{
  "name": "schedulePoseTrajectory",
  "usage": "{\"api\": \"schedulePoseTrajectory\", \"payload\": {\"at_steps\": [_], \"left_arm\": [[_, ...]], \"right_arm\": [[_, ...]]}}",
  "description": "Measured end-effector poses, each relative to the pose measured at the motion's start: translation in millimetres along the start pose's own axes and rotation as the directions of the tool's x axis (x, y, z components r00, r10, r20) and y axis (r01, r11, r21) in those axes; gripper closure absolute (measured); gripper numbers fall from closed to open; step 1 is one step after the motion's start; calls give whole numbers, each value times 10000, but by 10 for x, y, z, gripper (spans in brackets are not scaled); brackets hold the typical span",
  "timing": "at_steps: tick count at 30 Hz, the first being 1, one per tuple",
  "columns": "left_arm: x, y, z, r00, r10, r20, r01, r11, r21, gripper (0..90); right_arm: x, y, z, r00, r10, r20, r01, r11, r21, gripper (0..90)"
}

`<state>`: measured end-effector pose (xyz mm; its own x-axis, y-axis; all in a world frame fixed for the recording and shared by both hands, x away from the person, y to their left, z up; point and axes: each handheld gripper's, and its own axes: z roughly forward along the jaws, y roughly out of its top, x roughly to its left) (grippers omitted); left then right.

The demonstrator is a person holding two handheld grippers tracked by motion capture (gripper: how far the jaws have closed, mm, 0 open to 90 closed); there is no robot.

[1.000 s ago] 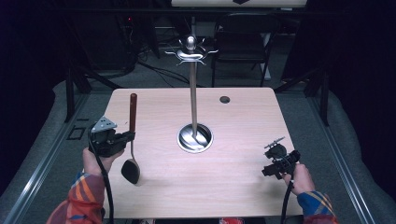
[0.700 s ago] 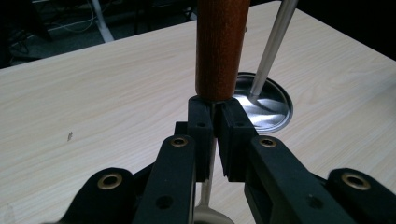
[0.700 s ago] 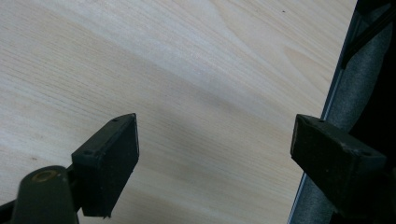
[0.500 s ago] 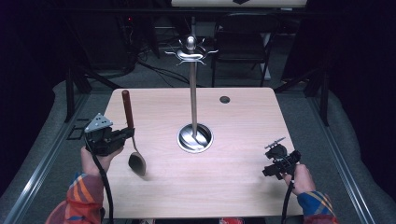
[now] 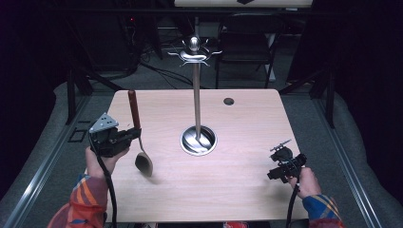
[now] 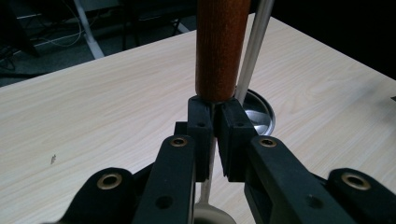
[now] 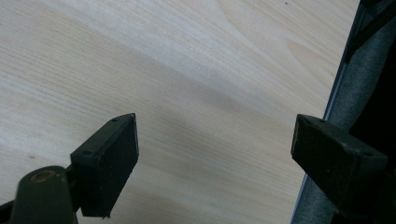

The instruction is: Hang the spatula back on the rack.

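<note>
Dark floor and a black chair (image 5: pixel 244 45) surround a pale wooden table (image 5: pixel 247 190), at whose centre stands a utensil stand (image 5: pixel 196 95): a thin metal pole rising from a round steel base to a crown of hooks (image 5: pixel 195 53) at twelve o'clock. At nine o'clock from that base, the left gripper (image 5: pixel 134 134) has its jaws clamped on the thin metal neck of a ladle (image 5: pixel 139 137), just below the reddish wooden handle; in the left gripper view the handle (image 6: pixel 220 46) rises straight up from the pinched pads and the stand's pole passes close behind it. The ladle hangs nearly upright, handle toward twelve, its bowl (image 5: pixel 144 163) low over the table; whether the bowl touches the wood cannot be told. At four o'clock from the base the right gripper (image 5: pixel 284 161) idles near the table's edge, its jaws spread wide over bare wood and holding nothing. The step in hand looks like carrying the lifted ladle toward the stand. Next, the left hand would need to raise it well higher and bring the handle's end up to one of the hooks; whether that end has a hanging hole is not visible.
</note>
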<state>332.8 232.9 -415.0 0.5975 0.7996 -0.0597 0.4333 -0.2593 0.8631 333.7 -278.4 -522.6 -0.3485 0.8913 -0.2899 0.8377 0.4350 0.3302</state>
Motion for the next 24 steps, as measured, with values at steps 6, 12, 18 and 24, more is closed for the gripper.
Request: {"api": "schedulePoseTrajectory", "payload": {"at_steps": [6,12,18,24], "left_arm": [[-32,36,10,9998,85,181,-84,9999,-74,844],[-44,68,13,9998,21,213,-19,10000,-85,844],[-61,115,42,9998,14,180,-14,10000,-45,843],[-106,196,67,9994,133,322,-129,9998,-126,843]], "right_arm": [[8,-1,-8,10000,-63,55,63,9999,-91,144],[15,-6,-7,9998,-216,26,216,9996,-184,145],[25,-8,-5,9993,-360,74,360,9993,-108,146],[23,-7,-6,9993,-360,19,361,9993,-92,145]]}}
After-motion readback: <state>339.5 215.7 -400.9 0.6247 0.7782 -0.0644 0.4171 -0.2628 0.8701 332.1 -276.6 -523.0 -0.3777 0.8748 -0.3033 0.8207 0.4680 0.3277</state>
